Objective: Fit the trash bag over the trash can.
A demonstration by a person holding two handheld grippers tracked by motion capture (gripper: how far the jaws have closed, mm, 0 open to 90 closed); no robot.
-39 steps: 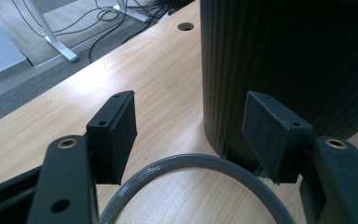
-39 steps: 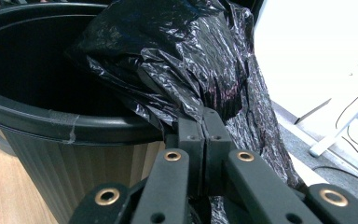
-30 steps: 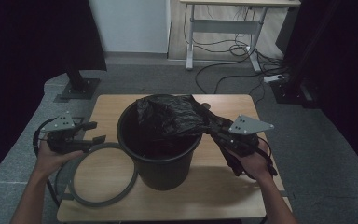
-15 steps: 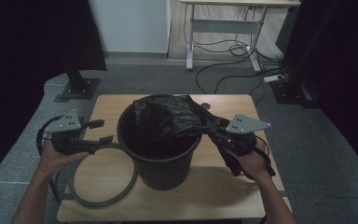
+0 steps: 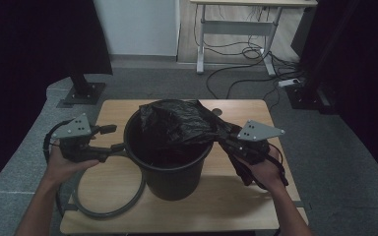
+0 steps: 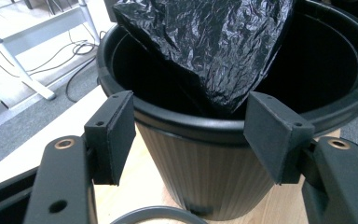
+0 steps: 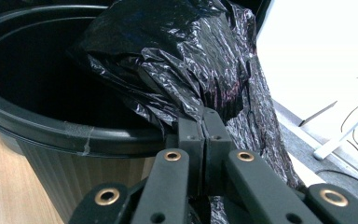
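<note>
**One bin, one bag, two grippers at the rim**

One black bin (image 5: 170, 162) stands upright near the middle of the wooden table (image 5: 256, 196), its round mouth wide open. A crumpled black plastic bag (image 5: 184, 123) lies across the far and right part of that mouth: part of it sags down inside the bin, and part spills out over the right side of the rim. In the left gripper view the bag hangs as a wrinkled, pointed fold into the dark interior, its lowest tip reaching behind the near rim (image 6: 205, 123). The bottom of the bin is too dark to make out.

The right gripper (image 5: 229, 135) is at the bin's right side, just outside the rim, with its jaws pressed together on a fold of the bag; in the right gripper view the two pads meet with the shiny plastic pinched between them, and more of the bag (image 7: 186, 60) drapes over the rim above them. A strip of clear tape sits on the rim (image 7: 81, 133) to the left of the jaws.

The left gripper (image 5: 110, 140) is at the bin's left side, its jaws apart with nothing between them. In its own view the two pads stand just short of the ribbed wall, one on each side of the hanging fold.

A grey ring (image 5: 110, 204) lies flat on the table left of the bin, beside its base.
</note>
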